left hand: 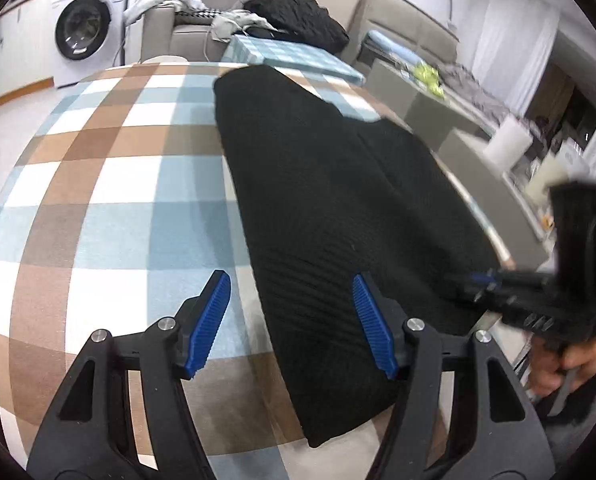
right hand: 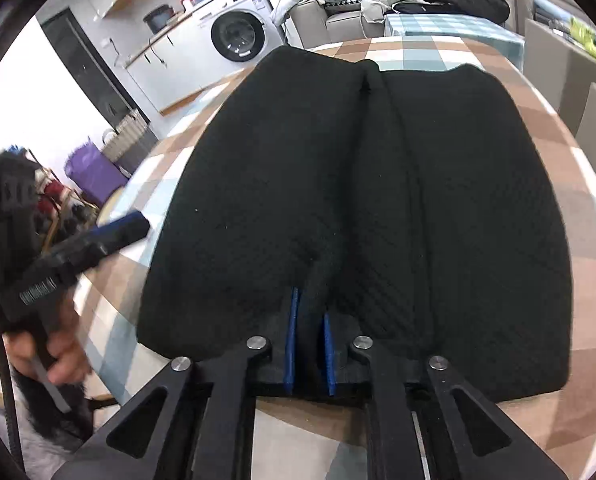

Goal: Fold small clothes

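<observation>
A black textured pair of shorts (left hand: 329, 208) lies flat on the checked tablecloth (left hand: 110, 184); it fills the right wrist view (right hand: 361, 208). My left gripper (left hand: 292, 292) is open and empty above the near left edge of the shorts; one blue pad is over the cloth, the other over the garment. It shows blurred at the left of the right wrist view (right hand: 118, 228). My right gripper (right hand: 309, 312) is shut on a pinched fold at the near edge of the shorts. It shows blurred in the left wrist view (left hand: 485, 280).
The round table edge (left hand: 493, 236) runs close on the right. Behind are a washing machine (left hand: 84, 28), a grey sofa with clothes piled on it (left hand: 298, 12), and a second checked table (left hand: 286, 54). Shelves with clutter stand at right (left hand: 537, 152).
</observation>
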